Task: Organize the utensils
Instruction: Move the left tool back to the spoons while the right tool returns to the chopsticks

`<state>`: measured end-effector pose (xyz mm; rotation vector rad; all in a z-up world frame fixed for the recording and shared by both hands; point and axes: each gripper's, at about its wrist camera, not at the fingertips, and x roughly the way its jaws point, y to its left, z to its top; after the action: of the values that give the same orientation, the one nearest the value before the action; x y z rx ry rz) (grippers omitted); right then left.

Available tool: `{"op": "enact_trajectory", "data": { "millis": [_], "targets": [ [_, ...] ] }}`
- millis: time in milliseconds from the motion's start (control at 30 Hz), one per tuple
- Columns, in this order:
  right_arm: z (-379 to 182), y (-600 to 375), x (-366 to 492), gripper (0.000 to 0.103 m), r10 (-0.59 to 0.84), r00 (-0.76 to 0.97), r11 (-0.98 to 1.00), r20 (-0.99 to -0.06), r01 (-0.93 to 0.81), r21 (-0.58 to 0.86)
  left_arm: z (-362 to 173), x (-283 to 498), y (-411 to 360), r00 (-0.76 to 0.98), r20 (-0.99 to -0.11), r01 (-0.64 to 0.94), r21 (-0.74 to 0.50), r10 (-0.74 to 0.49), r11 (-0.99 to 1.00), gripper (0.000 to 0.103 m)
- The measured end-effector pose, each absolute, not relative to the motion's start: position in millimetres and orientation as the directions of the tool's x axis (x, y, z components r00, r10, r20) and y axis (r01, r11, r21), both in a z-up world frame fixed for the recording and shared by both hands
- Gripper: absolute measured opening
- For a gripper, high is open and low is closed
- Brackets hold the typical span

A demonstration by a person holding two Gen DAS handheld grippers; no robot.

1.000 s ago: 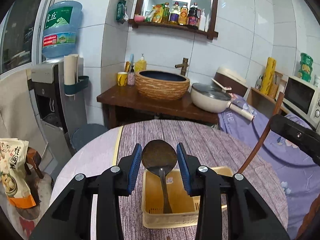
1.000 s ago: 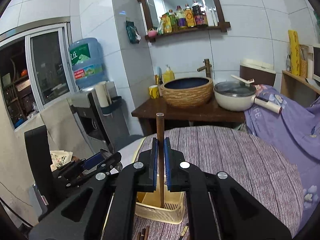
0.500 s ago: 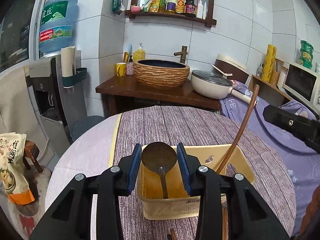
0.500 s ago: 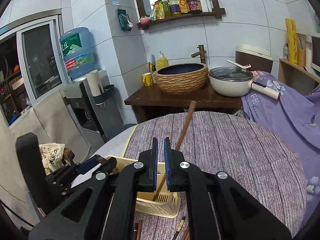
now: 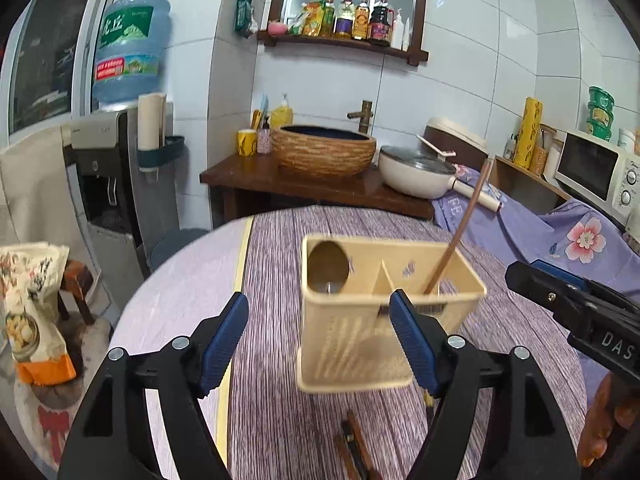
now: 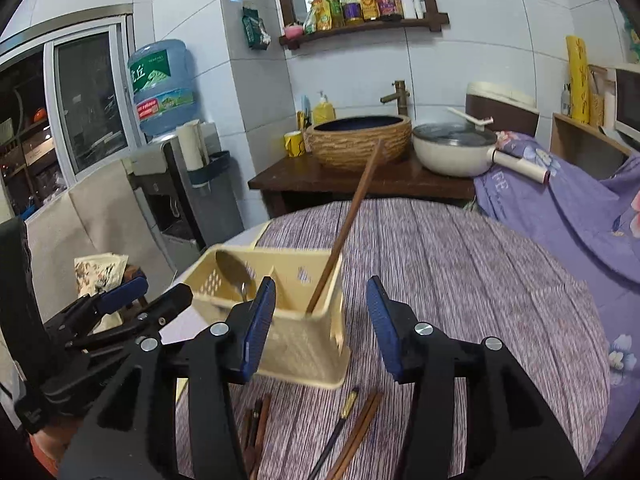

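A beige utensil caddy stands on the round purple-striped table. A metal spoon stands bowl-up in its left compartment, and a long wooden chopstick leans in the right one. My left gripper hangs just in front of the caddy, its jaws opening and gripping nothing. In the right wrist view my right gripper sits before the caddy, jaws opening, pads off the chopstick. The spoon shows there too. Each gripper appears at the other view's edge.
Several loose chopsticks lie on the table near me, more in the left wrist view. Behind the table a dark wooden counter carries a woven basin and a white pan. A water dispenser stands left, a microwave right.
Both grippers opened and sank toward the table. The spoon left the left jaws and stands in the caddy's left compartment. The chopstick left the right jaws and leans in the right compartment.
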<state>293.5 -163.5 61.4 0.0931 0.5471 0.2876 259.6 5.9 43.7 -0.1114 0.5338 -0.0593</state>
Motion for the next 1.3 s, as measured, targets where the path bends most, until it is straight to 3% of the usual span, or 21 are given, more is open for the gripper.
{"op": "enact_trajectory", "data": {
  "millis": [600, 1300],
  "targets": [
    [-59, -176, 239, 0.047, 0.239, 0.676, 0.970, -0.697, -0.189, 0.150, -51, 197, 13, 0.695, -0.705, 0.054, -0.144, -0.141, 0.988, 0.070],
    [-91, -175, 252, 0.027, 0.205, 0.594, 0.979, -0.778, -0.141, 0.149, -70, 180, 2, 0.656, -0.743, 0.059, -0.128, -0.135, 0.990, 0.068]
  ]
}}
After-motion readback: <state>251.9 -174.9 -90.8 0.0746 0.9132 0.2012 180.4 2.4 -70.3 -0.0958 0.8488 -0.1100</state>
